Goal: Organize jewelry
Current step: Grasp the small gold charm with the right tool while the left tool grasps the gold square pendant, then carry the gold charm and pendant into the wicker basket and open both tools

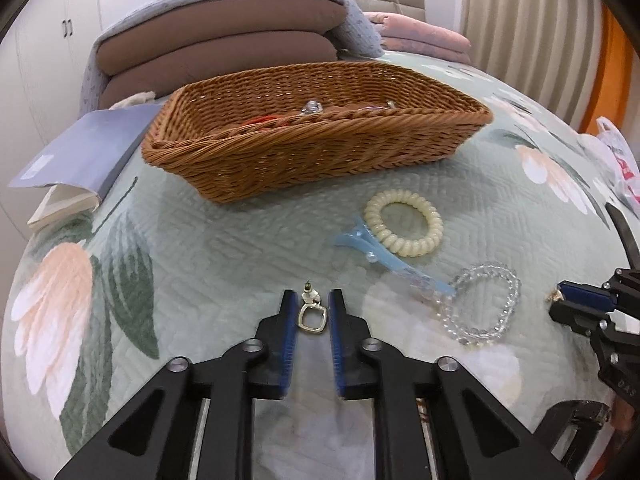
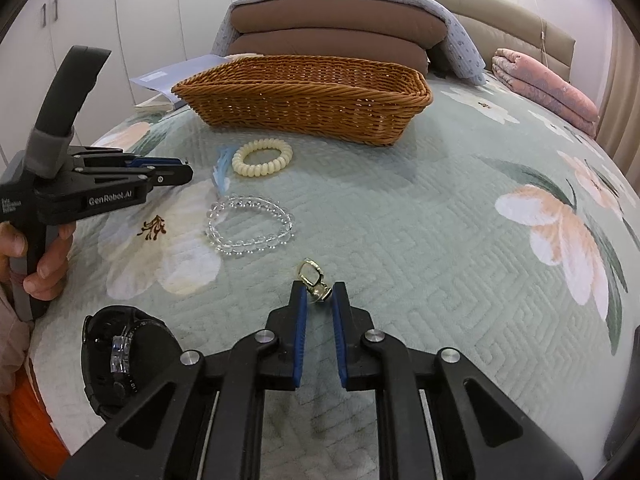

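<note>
Fingers of the left gripper (image 1: pixel 311 300) stand nearly together, blue pads flanking a gold earring (image 1: pixel 309 312). Its square loop lies between the pads toward the base, its post pointing forward past the tips; long axis runs along the fingers. Contact looks made on both sides, so I read it as pinched, though the loop's right edge is close to call.

Right gripper (image 2: pixel 320 294) likewise drawn in, pads closed on the stud end of a second gold earring (image 2: pixel 313 276). Its loop juts forward and slightly left beyond the tips.

No earlier frame to compare.

Wicker basket (image 1: pixel 280 160) sits straight ahead of the left fingers, well apart, already holding some pieces. From the right fingers it lies ahead and a little left, farther off.

Between fingers and basket, to the right of the left tips: clear bead bracelet (image 1: pixel 480 308), blue hair clip (image 1: pixel 384 256), cream coil hair tie (image 1: pixel 404 224).

Judgement: both earrings go forward and up over the near rim. Left hand is nearer. Small pieces, shallow grip; slip risk on lift.
</note>
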The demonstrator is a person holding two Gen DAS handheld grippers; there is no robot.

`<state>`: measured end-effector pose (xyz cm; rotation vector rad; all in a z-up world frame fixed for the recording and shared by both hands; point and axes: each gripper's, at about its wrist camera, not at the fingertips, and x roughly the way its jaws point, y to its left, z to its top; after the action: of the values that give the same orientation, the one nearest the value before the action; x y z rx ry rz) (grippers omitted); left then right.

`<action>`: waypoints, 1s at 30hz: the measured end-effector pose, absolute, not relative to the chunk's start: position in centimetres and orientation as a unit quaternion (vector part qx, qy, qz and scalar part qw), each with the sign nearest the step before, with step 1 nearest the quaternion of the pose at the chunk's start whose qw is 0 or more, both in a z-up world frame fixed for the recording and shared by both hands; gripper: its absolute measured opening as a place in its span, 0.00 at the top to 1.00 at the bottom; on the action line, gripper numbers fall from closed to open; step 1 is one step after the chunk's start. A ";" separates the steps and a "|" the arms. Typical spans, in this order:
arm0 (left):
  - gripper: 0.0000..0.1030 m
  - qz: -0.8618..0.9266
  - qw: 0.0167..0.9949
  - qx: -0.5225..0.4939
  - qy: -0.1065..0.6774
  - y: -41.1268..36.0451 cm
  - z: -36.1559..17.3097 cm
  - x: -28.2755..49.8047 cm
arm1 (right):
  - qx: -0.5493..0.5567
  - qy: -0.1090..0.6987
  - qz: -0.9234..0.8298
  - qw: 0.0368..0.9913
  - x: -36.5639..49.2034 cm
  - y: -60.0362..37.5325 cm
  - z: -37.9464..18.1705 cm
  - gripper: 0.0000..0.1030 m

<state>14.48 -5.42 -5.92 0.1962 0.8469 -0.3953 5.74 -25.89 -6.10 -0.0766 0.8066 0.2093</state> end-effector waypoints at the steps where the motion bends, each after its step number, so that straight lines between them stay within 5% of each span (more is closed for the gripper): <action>1: 0.86 -0.189 0.889 0.100 0.405 -5.6 -5.9 14.4 | -0.034 0.391 0.103 0.914 5.7 -26.0 -6.1 0.86; 19: 0.86 -0.233 0.892 0.065 0.381 -5.0 -4.4 12.9 | 0.022 0.337 0.132 0.932 4.1 -27.4 -4.2 0.86; 30: 0.86 -0.264 0.907 0.023 0.328 -4.3 0.7 12.0 | 0.016 0.288 0.136 0.948 6.9 -26.4 2.2 0.86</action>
<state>11.97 -4.32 0.70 0.0473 0.6762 -0.5447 6.91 -26.37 2.22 0.0326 0.5855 0.2773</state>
